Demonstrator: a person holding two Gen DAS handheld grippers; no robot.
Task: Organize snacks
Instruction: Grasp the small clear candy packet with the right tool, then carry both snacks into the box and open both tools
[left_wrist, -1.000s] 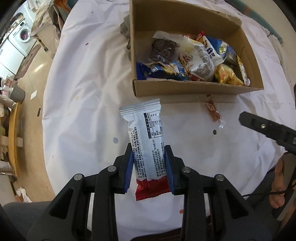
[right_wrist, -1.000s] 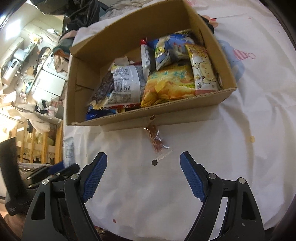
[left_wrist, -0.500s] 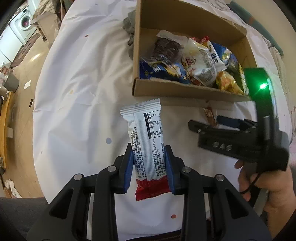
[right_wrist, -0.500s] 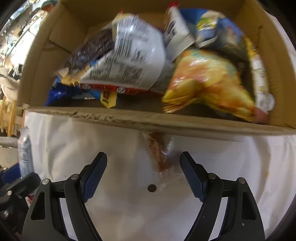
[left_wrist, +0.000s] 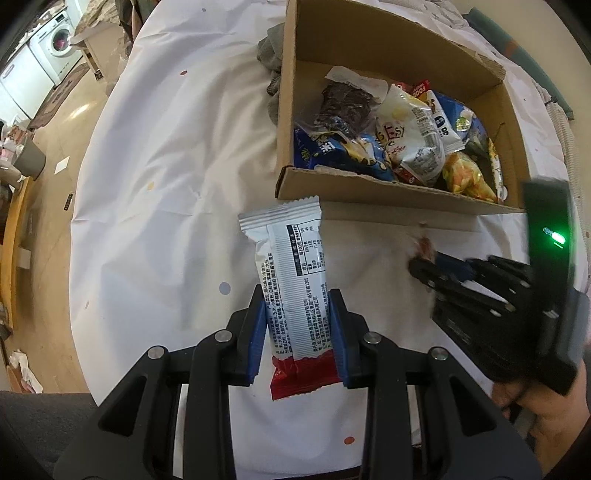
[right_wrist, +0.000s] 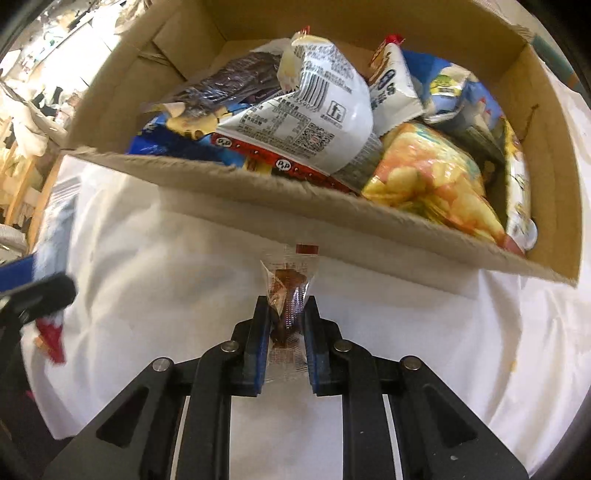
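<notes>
1. Slippage is the first risk: the right gripper (right_wrist: 284, 325) is clamped on a small clear sachet (right_wrist: 287, 291) by its crinkled lower half only, so the slick film could slide out during a lift.
2. Snagging comes next. The sachet's top edge sits just beside the front wall of the cardboard box (right_wrist: 258, 192); a low carry could catch that wall and tip the packet onto the white tablecloth (right_wrist: 177, 280).
3. Crowding inside the box matters too. Bags are heaped near the rim, among them a yellow chip bag (right_wrist: 424, 181) and a white barcode pouch (right_wrist: 317, 122), so a new drop could roll off the pile.
4. Collision between tools is possible, since both work close together in front of the box.
5. Left gripper (left_wrist: 297, 328) is closed around a long white snack bar wrapper (left_wrist: 295, 280), gripped at its lower half, its red end toward the camera and its sealed end pointing at the box.
6. Sachet contents look brownish and lumpy; what it holds I cannot tell. The bar's back panel carries dense print.
</notes>
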